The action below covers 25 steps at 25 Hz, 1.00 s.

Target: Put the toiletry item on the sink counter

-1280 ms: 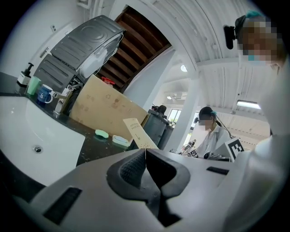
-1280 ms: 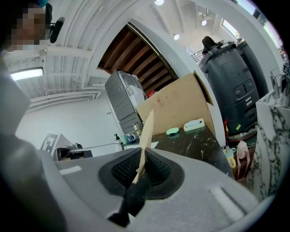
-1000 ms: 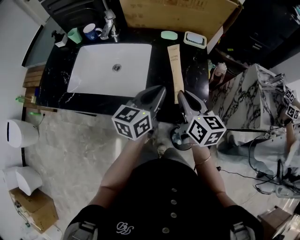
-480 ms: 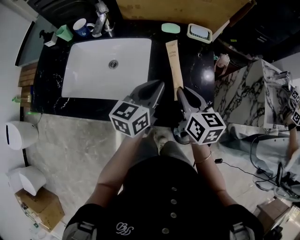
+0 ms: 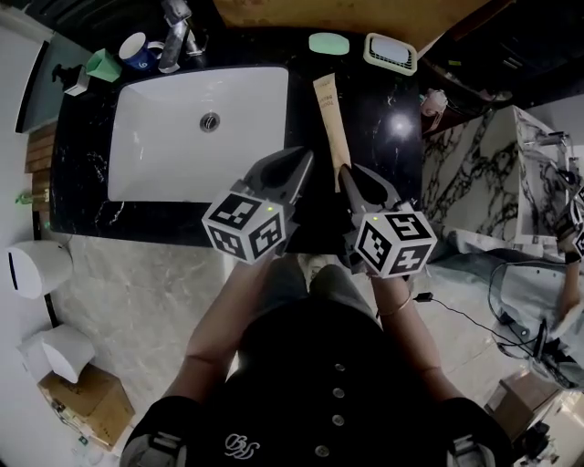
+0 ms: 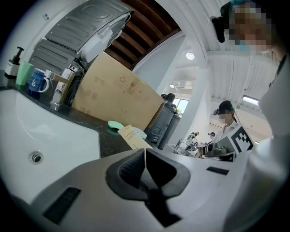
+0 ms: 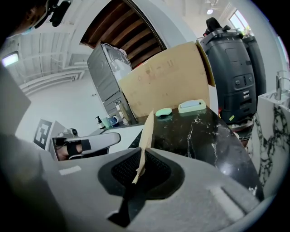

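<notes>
Right gripper (image 5: 348,173) is reaching forward, pinching the crimped end of tan tube (image 5: 330,119); left gripper (image 5: 302,157) is hovering alongside, jaws pressed together. Tube lettering unreadable.

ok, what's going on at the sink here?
A person works two handheld grippers. The right claw is shut on the crimped end of a tan tube, which stretches along the black counter just right of the white sink. The left claw is shut and empty beside it. Tube not yet released.

Staged bathroom, sink (image 5: 164,150), faucet (image 5: 172,35), cardboard backdrop (image 5: 301,11)
</notes>
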### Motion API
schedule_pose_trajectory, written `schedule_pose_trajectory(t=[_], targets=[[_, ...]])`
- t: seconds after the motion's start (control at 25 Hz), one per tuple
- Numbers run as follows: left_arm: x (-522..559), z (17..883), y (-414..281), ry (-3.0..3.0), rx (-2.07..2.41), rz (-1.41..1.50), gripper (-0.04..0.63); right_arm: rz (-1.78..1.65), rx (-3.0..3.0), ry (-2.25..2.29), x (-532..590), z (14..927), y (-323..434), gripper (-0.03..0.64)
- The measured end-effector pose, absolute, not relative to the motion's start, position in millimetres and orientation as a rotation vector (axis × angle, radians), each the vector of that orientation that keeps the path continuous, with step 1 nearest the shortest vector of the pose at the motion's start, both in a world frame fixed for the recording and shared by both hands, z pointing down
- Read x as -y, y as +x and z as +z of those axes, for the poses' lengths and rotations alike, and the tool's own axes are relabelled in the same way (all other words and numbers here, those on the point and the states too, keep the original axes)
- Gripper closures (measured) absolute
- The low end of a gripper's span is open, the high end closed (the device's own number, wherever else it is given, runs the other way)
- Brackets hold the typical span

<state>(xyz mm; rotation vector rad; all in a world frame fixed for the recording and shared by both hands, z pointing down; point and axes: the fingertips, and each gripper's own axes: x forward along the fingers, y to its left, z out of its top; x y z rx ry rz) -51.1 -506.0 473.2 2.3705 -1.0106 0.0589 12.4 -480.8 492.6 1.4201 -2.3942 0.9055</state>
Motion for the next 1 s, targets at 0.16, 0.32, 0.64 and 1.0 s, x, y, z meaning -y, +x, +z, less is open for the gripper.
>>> schedule_pose_trajectory(t=[0.16, 0.32, 0.64, 1.0], targets=[[513.2, 476.2, -54.2, 2.357, 1.003, 0.056, 0.584, 0.894, 2.358, 1.419, 486.2, 498.6, 10.0, 0.592], [516.8, 478.0, -55.8, 2.342, 0.993, 0.044, 0.584, 0.882, 2.309, 1.411, 489.8, 506.6, 6.1, 0.592], [524.2, 478.7, -58.2, 2.334, 0.976, 0.029, 0.584, 0.839, 2.258, 1.416, 496.0, 513.2, 4.7, 0.587], [523.9, 475.6, -61.0, 2.337, 0.978, 0.012, 0.583, 0.844, 2.229, 1.394, 499.0, 515.7, 6.1, 0.472]])
